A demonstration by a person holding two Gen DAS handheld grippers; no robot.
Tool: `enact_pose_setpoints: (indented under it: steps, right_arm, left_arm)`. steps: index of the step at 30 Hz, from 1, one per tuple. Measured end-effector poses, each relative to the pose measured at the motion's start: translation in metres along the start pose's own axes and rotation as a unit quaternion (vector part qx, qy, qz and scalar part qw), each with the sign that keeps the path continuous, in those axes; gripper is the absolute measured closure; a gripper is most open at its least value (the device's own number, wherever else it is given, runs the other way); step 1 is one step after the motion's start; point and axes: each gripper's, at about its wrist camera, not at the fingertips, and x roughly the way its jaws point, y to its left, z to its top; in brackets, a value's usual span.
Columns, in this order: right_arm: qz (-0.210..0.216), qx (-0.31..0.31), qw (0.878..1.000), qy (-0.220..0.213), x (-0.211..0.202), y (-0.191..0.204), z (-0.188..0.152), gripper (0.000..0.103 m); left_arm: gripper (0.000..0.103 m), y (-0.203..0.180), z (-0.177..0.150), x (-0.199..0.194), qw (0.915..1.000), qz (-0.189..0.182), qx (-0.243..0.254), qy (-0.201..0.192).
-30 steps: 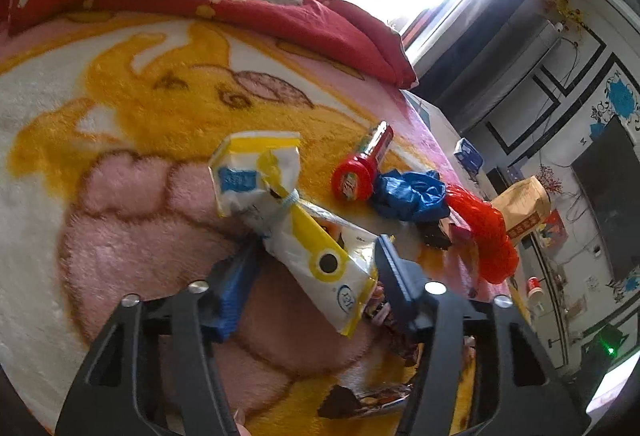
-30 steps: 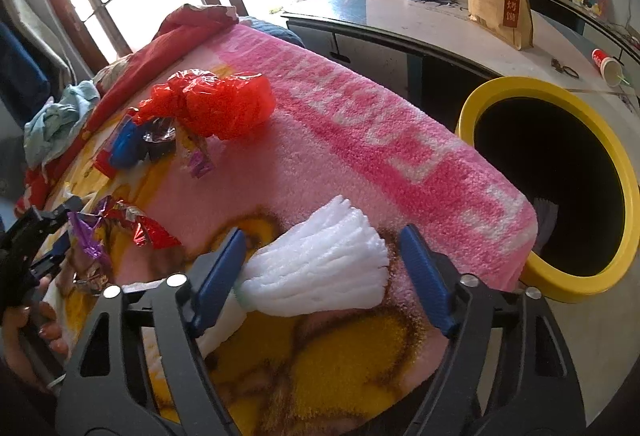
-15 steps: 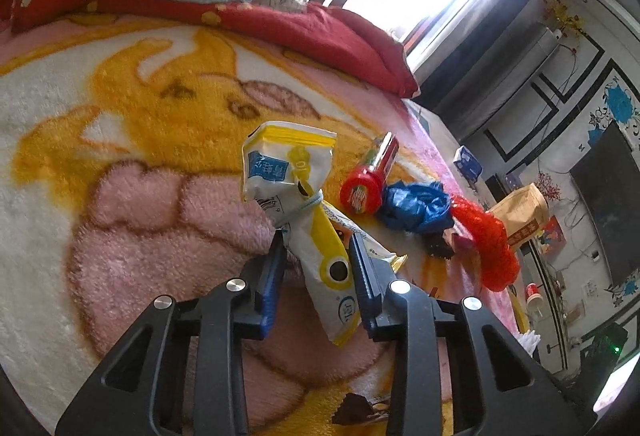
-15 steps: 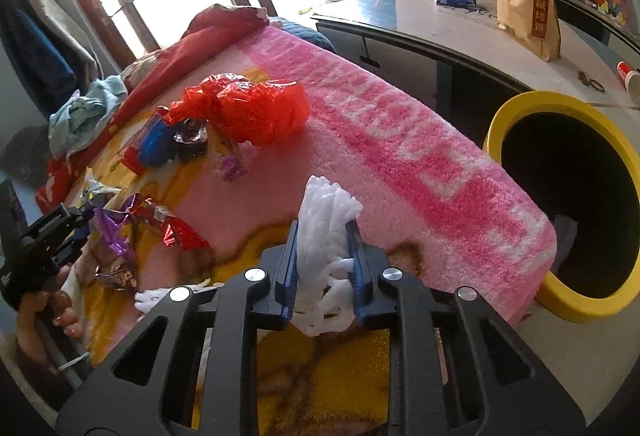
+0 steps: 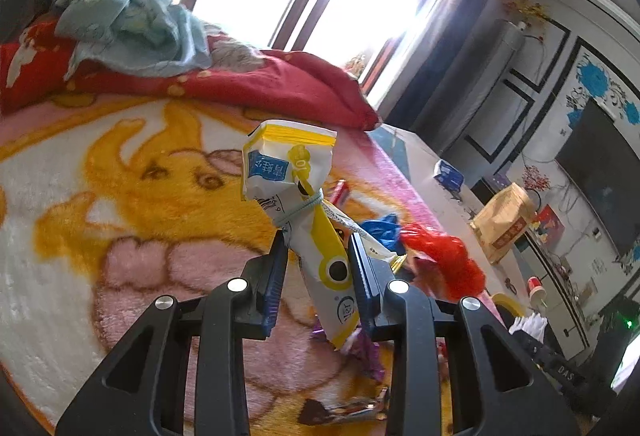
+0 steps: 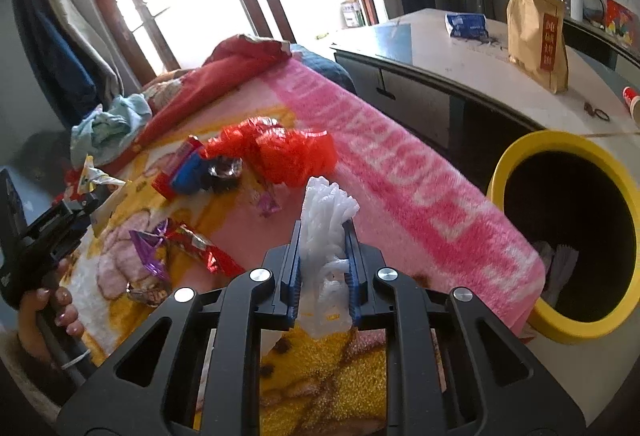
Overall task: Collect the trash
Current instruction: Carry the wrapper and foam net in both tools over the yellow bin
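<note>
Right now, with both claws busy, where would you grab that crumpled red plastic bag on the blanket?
Take the red plastic bag from above, pinching one of its raised, puckered folds. It lies loosely bunched on the blanket, so any upstanding crease fits between the pads. Come at its side away from the blue and red wrappers, which lie against it.

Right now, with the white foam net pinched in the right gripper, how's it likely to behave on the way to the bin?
The foam net probably weighs very little: it stands upright above the right gripper. It looks soft, squashed thin between the pads, so it should spring back when released. Its ribbed surface likely resists slipping.
</note>
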Motion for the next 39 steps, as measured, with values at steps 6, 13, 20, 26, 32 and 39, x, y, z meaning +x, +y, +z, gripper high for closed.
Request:
enact_pose_setpoints:
  steps: [6,13,20,26,32,39]
  right_arm:
    - [0.000,0.003,1.000,-0.015,-0.008,-0.003,0.007,0.090]
    - [-0.008,0.013,0.999,-0.033,-0.017,-0.012,0.015,0.090]
    - [-0.017,0.023,0.998,-0.052,-0.027,-0.024,0.024,0.090]
    - [-0.025,0.036,0.997,-0.065,-0.034,-0.037,0.030,0.090]
    - [-0.036,0.049,0.995,-0.081,-0.044,-0.052,0.036,0.091]
    - [-0.054,0.066,0.991,-0.102,-0.056,-0.072,0.043,0.091]
  left_arm:
    - [0.074,-0.020,-0.002,-0.004,0.9996,-0.020,0.018,0.001]
    - [0.074,-0.040,-0.005,-0.006,0.9984,-0.044,0.036,0.006]
    - [0.074,-0.066,-0.009,-0.008,0.9956,-0.069,0.062,0.011]
    - [0.074,-0.086,-0.012,-0.006,0.9927,-0.088,0.081,0.017]
    - [0.074,-0.108,-0.016,-0.003,0.9892,-0.104,0.100,0.025]
    - [0.074,-0.134,-0.023,0.000,0.9836,-0.126,0.125,0.034]
